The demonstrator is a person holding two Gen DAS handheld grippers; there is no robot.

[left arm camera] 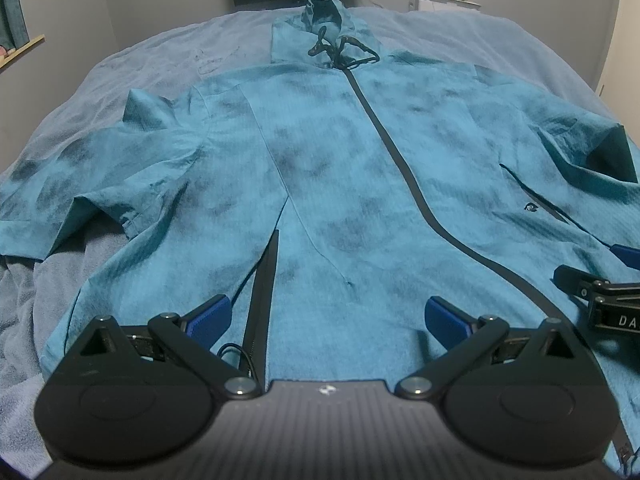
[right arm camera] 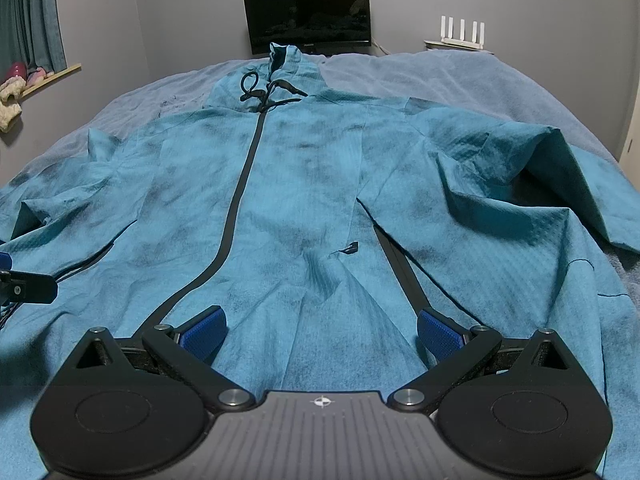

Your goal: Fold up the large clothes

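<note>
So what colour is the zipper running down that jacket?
Black, against the teal jacket; the zipper shows best in the right wrist view.

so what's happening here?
A teal jacket lies zipped and face up on a bed, hood at the far end, sleeves rumpled at the sides. A person holds both grippers low over the near hem: left gripper and right gripper, both open, neither gripping cloth. No fold made yet.

Teal zip-front jacket (left arm camera: 340,184) spread front-up across the bed (left arm camera: 160,60), hood toward the far edge. Left tongs (left arm camera: 326,318) spread wide above the jacket's near hem. Right tongs (left arm camera: 600,276) enter at the bed's right edge, state unclear.
</note>
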